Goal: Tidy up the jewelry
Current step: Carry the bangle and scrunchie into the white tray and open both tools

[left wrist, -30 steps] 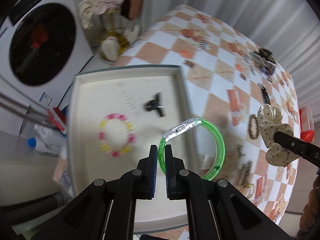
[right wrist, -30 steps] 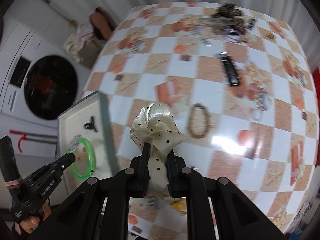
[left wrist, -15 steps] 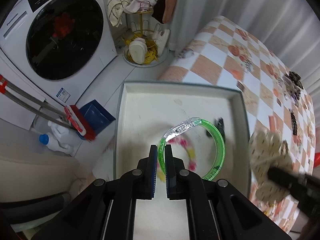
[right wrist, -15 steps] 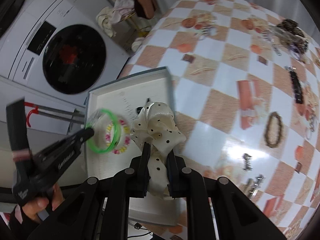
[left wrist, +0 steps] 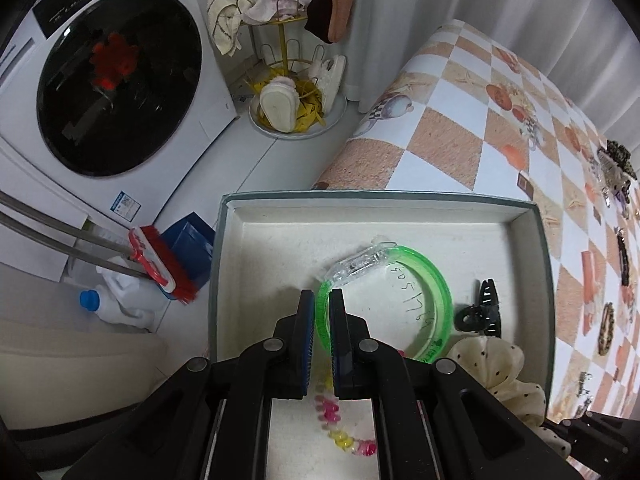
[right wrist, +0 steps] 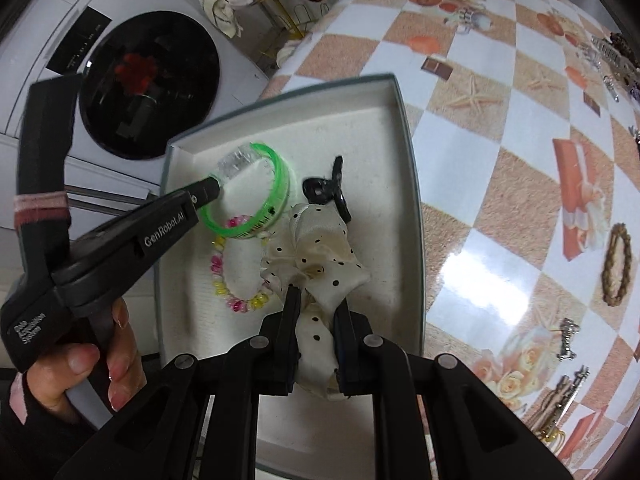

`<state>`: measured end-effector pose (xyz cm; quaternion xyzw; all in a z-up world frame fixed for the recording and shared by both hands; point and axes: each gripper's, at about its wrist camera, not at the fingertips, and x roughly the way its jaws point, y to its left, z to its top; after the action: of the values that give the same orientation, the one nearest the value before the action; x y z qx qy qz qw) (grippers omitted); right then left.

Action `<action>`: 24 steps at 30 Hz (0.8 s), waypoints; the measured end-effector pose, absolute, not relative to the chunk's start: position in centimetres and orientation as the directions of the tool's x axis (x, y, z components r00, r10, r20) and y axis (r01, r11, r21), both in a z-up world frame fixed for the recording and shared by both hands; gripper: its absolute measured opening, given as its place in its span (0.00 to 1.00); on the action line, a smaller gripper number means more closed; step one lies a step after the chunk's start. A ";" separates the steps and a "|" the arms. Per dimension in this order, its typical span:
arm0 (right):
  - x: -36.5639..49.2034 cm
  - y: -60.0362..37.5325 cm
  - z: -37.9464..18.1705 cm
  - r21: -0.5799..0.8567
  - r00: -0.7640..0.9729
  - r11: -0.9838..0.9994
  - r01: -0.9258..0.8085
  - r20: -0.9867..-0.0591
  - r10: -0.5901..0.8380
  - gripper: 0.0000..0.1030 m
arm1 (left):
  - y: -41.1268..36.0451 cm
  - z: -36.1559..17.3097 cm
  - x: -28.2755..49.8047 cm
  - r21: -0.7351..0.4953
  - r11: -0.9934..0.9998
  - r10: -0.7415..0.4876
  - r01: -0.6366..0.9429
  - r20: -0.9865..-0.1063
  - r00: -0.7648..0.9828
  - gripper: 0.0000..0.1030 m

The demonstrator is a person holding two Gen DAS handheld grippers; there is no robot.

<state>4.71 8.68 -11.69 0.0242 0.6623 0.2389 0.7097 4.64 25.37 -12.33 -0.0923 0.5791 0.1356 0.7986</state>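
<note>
Both claws were positioned over the tray (left wrist: 536,248), a shallow grey-rimmed box set at the corner of the bench (left wrist: 460,128), which was covered with a checked cloth.

The left claw (left wrist: 318,316) was clenched on the green bangle (left wrist: 438,300), gripped at the band edge near its clear clasp section. The bangle was held on a slant over the tray floor, with most of the ring free beyond the jaws; whether its far edge touched the floor could not be determined. This edge grip left the ring clear to be lowered flat.

The right claw (right wrist: 316,316) was clenched on the cream polka-dot scrunchie (right wrist: 316,248), the fabric bunched between the jaws and spread out ahead of them. The scrunchie lay over the tray interior, just beside the black hair claw clip (right wrist: 328,192), which rested on the tray floor. A pink and yellow bead bracelet (right wrist: 236,280) lay on the floor between the two held items, partly under the bangle.

Judged from this layout, the step in hand was the deposit of both items in the tray, which served as the collection point. Further pieces, including a brown braided ring (right wrist: 616,264) and a cluster of clips (right wrist: 612,56), remained on the bench, so sorting was judged partly complete. Release onto the bracelet was the likely risk.
</note>
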 end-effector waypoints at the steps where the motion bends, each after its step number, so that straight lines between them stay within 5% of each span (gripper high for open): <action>1: 4.6 8.6 -11.9 0.349 0.006 0.885 -0.307 -0.930 0.368 0.15 | 25.3 -12.5 4.7 0.019 0.948 0.116 -0.317 -0.950 0.291 0.12; 11: 4.0 8.5 -13.7 0.335 -0.016 0.896 -0.290 -0.938 0.346 0.23 | 24.7 -13.0 5.4 0.074 0.955 0.153 -0.286 -0.953 0.263 0.12; 24: 3.9 7.3 -11.0 0.380 0.005 0.877 -0.295 -0.917 0.399 0.53 | 24.7 -11.0 4.9 0.058 0.951 0.145 -0.304 -0.951 0.274 0.12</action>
<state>3.92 7.29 -11.02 0.0393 0.6614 0.2451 0.7078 4.86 24.72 -11.04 -0.0675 0.5855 0.1411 0.7954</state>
